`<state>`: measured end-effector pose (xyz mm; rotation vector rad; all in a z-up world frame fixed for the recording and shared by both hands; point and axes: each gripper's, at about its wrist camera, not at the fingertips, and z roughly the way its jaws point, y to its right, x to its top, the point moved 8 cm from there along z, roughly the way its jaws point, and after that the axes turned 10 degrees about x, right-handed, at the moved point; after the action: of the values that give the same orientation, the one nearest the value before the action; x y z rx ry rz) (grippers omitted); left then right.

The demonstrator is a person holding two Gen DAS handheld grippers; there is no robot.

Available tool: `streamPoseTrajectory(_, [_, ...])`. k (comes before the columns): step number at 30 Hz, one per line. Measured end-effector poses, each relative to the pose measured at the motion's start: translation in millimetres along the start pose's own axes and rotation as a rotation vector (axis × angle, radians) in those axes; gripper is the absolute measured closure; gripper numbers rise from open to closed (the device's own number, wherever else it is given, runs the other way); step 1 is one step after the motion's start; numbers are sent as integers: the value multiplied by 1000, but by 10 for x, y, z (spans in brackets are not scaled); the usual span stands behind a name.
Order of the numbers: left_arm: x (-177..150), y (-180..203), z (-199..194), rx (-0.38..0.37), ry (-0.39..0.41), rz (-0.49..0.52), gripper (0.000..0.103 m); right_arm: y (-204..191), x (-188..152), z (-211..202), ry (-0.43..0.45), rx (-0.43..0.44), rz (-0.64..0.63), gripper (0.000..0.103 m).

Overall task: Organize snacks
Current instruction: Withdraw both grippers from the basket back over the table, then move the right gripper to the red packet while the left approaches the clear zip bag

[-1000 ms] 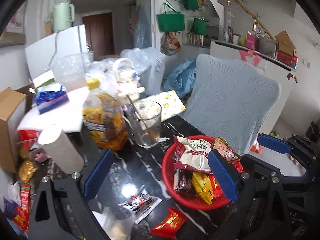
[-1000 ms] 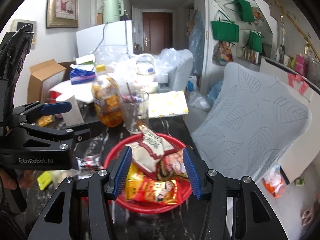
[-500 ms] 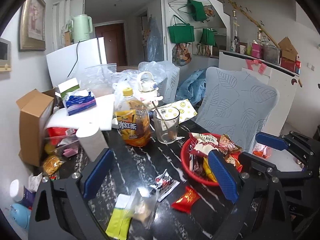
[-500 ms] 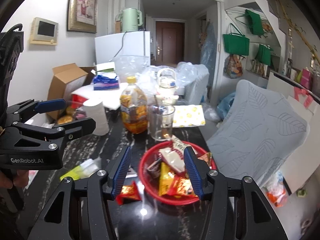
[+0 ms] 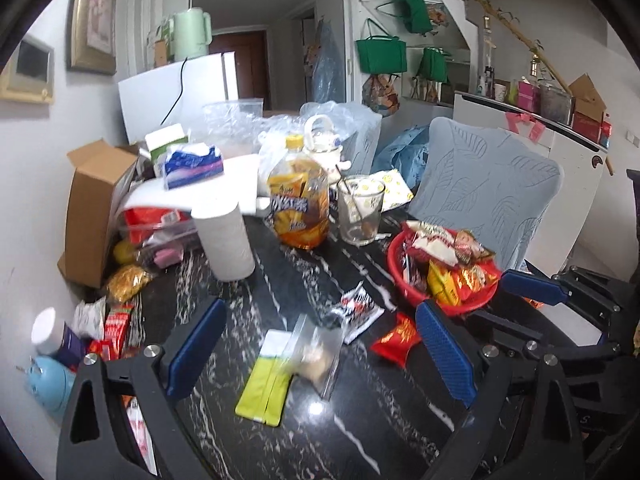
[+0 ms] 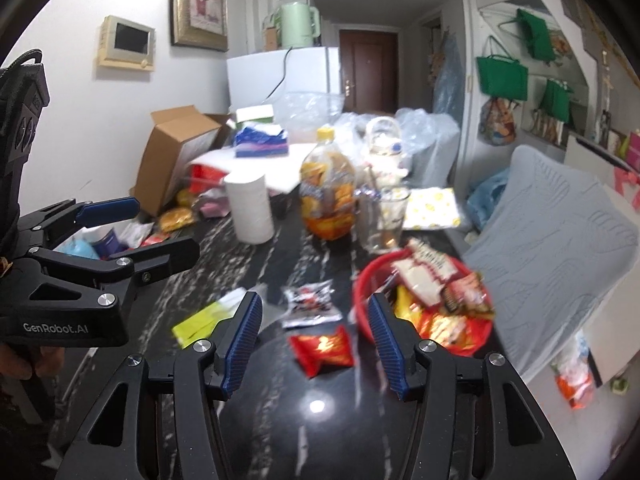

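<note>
The red basket [image 6: 362, 292] at two o'clock already brims with snacks, yet a red packet [image 6: 322, 346], black-and-white packet [image 6: 308, 302] and yellow-green sachet [image 5: 264, 392] lie loose beside it — left gripper [image 5: 320, 356] gapes wide, right gripper [image 6: 314, 344] half-open, both empty.

Red basket [image 5: 400, 264] sits at the table's right edge, heaped w/ snack packs [image 5: 448, 258] (white, red, yellow wrappers, some poking over the rim). Loose on the black marble top just beside it: a red pack [image 5: 396, 338] lying flat, a black-and-white pack [image 5: 358, 310], a clear zip bag [image 5: 316, 354] overlapping a yellow-green sachet [image 5: 266, 390].
</note>
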<state>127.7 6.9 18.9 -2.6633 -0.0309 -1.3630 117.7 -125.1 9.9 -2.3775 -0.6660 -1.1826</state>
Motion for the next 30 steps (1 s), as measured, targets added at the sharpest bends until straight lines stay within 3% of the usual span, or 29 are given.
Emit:
streamPoseTrajectory(8, [-298,-80,49,0,-43,-1,7,-203,-260,207,-59,81,30,48])
streamPoseTrajectory(16, [-659,-124,291,-30,-137,-26,7,-286,-577,495,-142,149,79,48])
streamPoseTrajectory(30, [-929,-126,776,-41,-231,-67,7,6,-849,949,-227,117,152,45])
